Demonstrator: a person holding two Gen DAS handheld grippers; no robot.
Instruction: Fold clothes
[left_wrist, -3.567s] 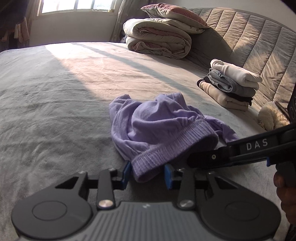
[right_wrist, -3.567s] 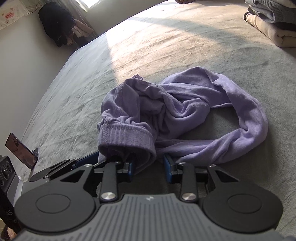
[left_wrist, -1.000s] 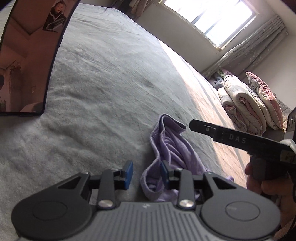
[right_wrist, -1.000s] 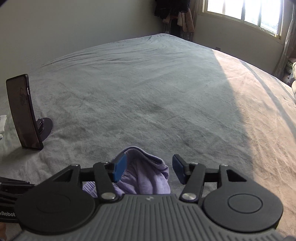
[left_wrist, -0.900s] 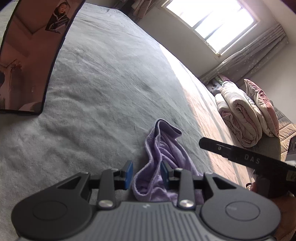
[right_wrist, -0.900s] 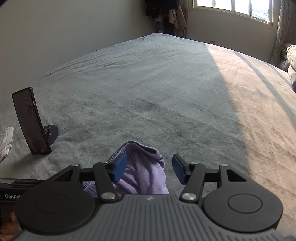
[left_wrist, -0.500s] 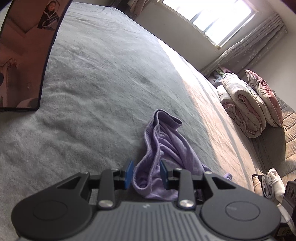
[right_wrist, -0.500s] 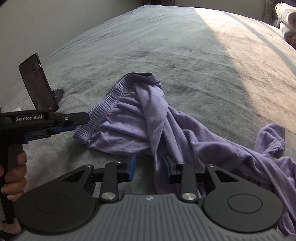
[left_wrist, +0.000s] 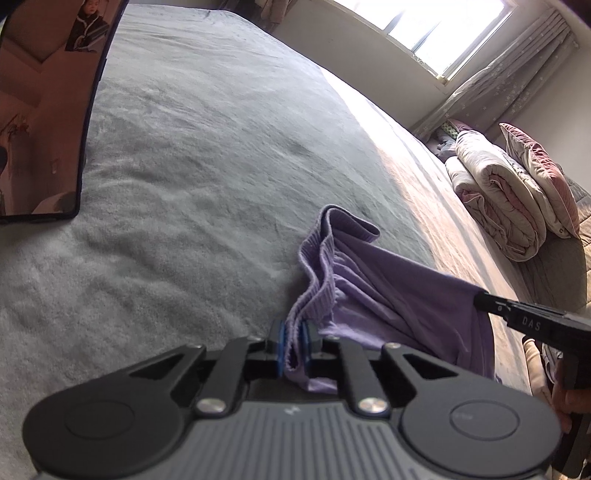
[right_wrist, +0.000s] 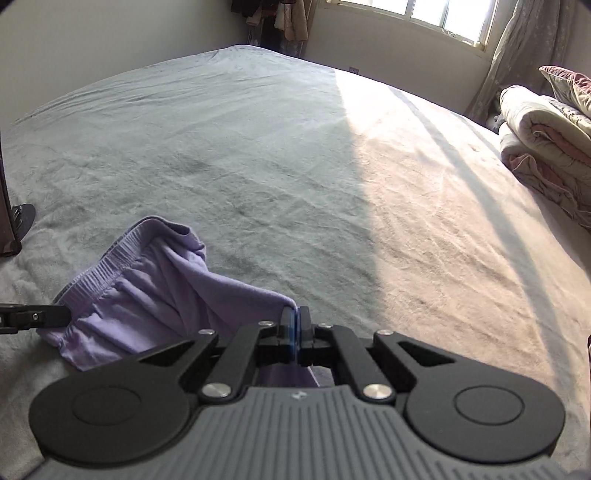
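On the grey bed (left_wrist: 192, 155), the left tool (left_wrist: 294, 345) is closing on the ribbed waistband of the purple trousers (left_wrist: 388, 295). To the right, the right tool (right_wrist: 295, 328) pinches their plain cloth, lifting it taut.

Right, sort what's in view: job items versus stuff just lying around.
Job:
- purple garment
- left hand-held gripper, closing on its ribbed waistband
- right hand-held gripper, shut on a fabric edge

Lying about:
- folded quilts
- pillow
- phone on a stand
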